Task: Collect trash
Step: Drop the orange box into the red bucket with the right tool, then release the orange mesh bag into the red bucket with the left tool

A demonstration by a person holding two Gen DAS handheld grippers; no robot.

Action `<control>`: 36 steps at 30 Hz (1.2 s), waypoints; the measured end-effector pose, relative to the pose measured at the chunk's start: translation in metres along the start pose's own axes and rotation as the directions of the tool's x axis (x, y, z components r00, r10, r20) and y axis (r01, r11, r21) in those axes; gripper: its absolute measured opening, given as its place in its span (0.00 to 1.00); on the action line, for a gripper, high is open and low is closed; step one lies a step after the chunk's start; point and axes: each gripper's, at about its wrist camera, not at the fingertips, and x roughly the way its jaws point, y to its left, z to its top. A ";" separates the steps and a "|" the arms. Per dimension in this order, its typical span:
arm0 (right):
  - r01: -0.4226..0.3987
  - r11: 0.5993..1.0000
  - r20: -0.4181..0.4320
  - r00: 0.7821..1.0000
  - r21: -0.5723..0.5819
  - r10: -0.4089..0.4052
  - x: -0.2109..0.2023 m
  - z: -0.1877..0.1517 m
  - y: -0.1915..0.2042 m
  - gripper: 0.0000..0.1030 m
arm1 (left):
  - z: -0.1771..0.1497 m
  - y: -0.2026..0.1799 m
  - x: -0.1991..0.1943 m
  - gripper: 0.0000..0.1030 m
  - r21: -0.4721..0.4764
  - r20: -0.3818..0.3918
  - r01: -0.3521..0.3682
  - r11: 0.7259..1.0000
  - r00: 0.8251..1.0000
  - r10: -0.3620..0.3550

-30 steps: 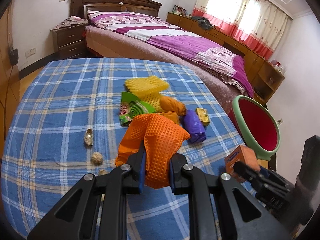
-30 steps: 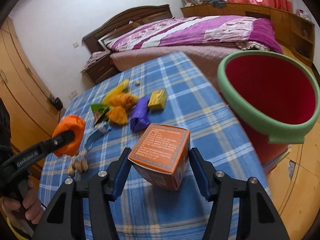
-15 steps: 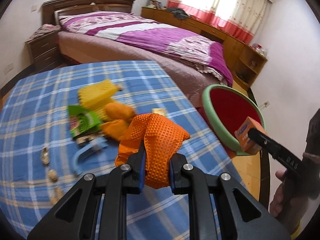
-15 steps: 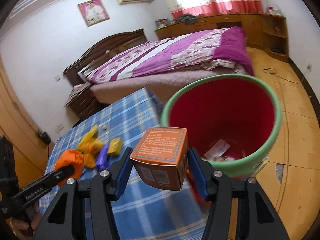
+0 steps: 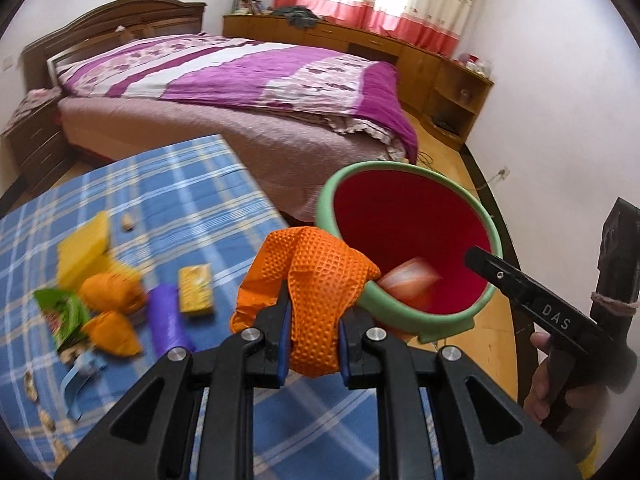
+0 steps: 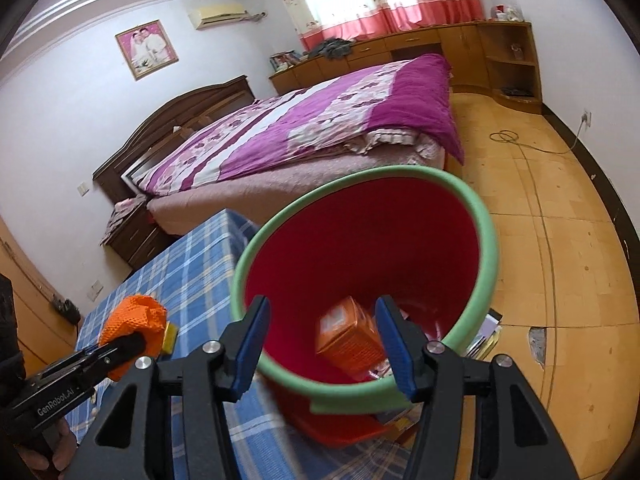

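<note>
My left gripper point(image 5: 313, 322) is shut on a crumpled orange glove point(image 5: 316, 276) and holds it above the table's right edge, beside the red bin with the green rim point(image 5: 424, 330). My right gripper point(image 6: 320, 340) is open over the bin point(image 6: 488, 240). The orange box point(image 6: 348, 338) is blurred, loose between the jaws and inside the bin; it also shows in the left wrist view point(image 5: 408, 284). The glove appears in the right wrist view point(image 6: 134, 320) at the left.
On the blue plaid tablecloth point(image 5: 180, 192) lie a yellow glove point(image 5: 82, 248), orange wrappers point(image 5: 110, 292), a purple wrapper point(image 5: 166, 316), a small yellow box point(image 5: 195, 287), a green packet point(image 5: 64, 314) and nut shells. A bed point(image 5: 240, 80) stands behind. The wooden floor point(image 6: 560, 240) is to the right.
My right gripper has opened over the bin and the orange box has dropped out of it into the bin. My left gripper has carried the orange glove rightward to the bin's rim.
</note>
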 end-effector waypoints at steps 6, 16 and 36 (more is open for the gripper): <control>0.013 0.999 0.023 1.000 0.040 -0.013 -0.002 0.007 -0.022 0.57 | 0.014 -0.023 0.022 0.17 0.052 -0.011 0.023 0.998 1.000 -0.023; 0.055 0.994 0.047 0.997 0.097 -0.060 -0.012 0.012 -0.053 0.58 | 0.031 -0.047 0.053 0.18 0.091 -0.043 0.048 0.995 0.998 -0.044; 0.054 0.990 0.038 0.998 0.134 -0.059 -0.014 0.008 -0.057 0.61 | 0.034 -0.052 0.052 0.61 0.101 -0.023 0.034 0.994 0.999 -0.032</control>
